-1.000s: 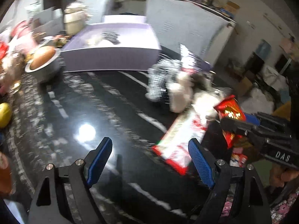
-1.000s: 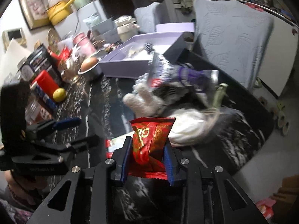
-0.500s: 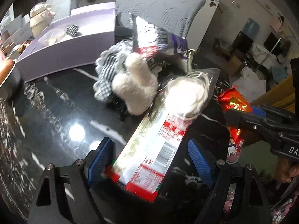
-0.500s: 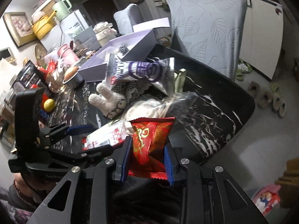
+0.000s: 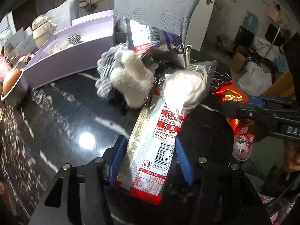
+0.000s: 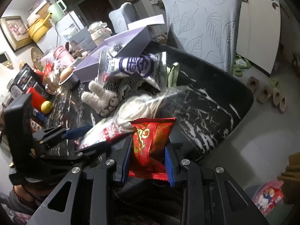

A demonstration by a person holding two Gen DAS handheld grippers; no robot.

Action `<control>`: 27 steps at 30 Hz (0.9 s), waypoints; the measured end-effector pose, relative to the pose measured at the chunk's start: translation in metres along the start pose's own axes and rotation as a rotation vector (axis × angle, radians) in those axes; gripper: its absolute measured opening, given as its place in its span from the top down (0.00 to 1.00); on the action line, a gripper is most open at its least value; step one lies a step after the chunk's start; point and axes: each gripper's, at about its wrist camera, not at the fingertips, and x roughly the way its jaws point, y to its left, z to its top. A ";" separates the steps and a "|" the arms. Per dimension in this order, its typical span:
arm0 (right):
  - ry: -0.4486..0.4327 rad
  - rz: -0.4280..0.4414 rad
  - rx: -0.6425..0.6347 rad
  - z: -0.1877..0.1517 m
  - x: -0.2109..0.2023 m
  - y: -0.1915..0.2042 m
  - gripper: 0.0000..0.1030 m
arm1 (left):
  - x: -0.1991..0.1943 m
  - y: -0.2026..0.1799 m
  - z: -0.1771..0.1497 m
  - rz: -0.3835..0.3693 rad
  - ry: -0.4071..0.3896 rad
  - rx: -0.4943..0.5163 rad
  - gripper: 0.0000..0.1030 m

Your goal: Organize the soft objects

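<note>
**Left wrist view: two snack packets between blue pads over a black marble table**

Left wrist view, from left to right: a metal bowl (image 5: pixel 14 86) with a brown egg sat at the table's left edge, and behind it lay an open lilac box (image 5: pixel 71 56) holding a small striped item. The black marble table (image 5: pixel 61 116) shone with a lamp's glare. In the middle lay a pile of soft things: a striped grey cloth (image 5: pixel 105 69), a white fluffy toy (image 5: pixel 131 80), a silver and purple bag (image 5: pixel 159 41) leaning on top, and a clear bag of white cord (image 5: pixel 185 86). A grey leaf-patterned chair (image 5: pixel 157 9) stood behind. The left gripper (image 5: pixel 150 157) was closing, its blue pads (image 5: pixel 118 157) against both long edges of a white and red packet (image 5: pixel 155 146) that lay on the table, its far end tucked under the cord bag. Further right, the right gripper reached in from the side with a red packet (image 5: pixel 231 95).

In the right wrist view, from left to right: the left gripper (image 6: pixel 75 133) appeared side-on at the lower left, the white and red packet (image 6: pixel 99 133) between its fingers. A yellow lemon (image 6: pixel 46 106) lay beyond it among the clutter at the table's far side. The fluffy toy (image 6: pixel 97 97), the silver and purple bag (image 6: pixel 133 65) and the cord bag (image 6: pixel 138 108) sat mid-table. The right gripper (image 6: pixel 148 161) was nearly closed, clamping the red packet (image 6: pixel 151 136) upright between its pads, above the table's near edge. Slippers (image 6: pixel 270 93) lay on the floor to the right.
</note>
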 end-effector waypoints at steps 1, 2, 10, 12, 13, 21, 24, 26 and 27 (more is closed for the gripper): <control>0.005 0.002 0.002 -0.002 0.001 0.000 0.70 | -0.002 0.002 -0.003 0.002 0.004 -0.011 0.48; 0.010 0.006 0.005 -0.003 0.003 0.001 0.70 | -0.003 0.004 -0.005 0.005 0.008 -0.020 0.48; 0.034 0.029 -0.018 -0.008 0.010 0.010 0.70 | -0.022 0.023 -0.030 0.045 0.056 -0.113 0.48; 0.037 0.034 -0.026 -0.009 0.011 0.012 0.70 | -0.023 0.023 -0.035 0.057 0.035 -0.106 0.46; 0.040 0.036 -0.028 -0.009 0.012 0.013 0.70 | -0.022 0.020 -0.036 0.065 0.027 -0.092 0.41; 0.058 0.020 -0.025 -0.010 0.016 0.013 0.70 | -0.012 0.010 -0.029 0.079 -0.006 -0.043 0.38; 0.053 0.020 -0.020 -0.010 0.016 0.012 0.70 | -0.012 0.014 -0.026 0.075 -0.032 -0.031 0.48; 0.048 0.027 -0.021 -0.010 0.016 0.013 0.70 | -0.011 0.015 -0.024 0.059 -0.050 0.002 0.51; 0.047 0.030 -0.025 -0.010 0.017 0.013 0.70 | -0.011 0.016 -0.022 0.051 -0.047 0.001 0.51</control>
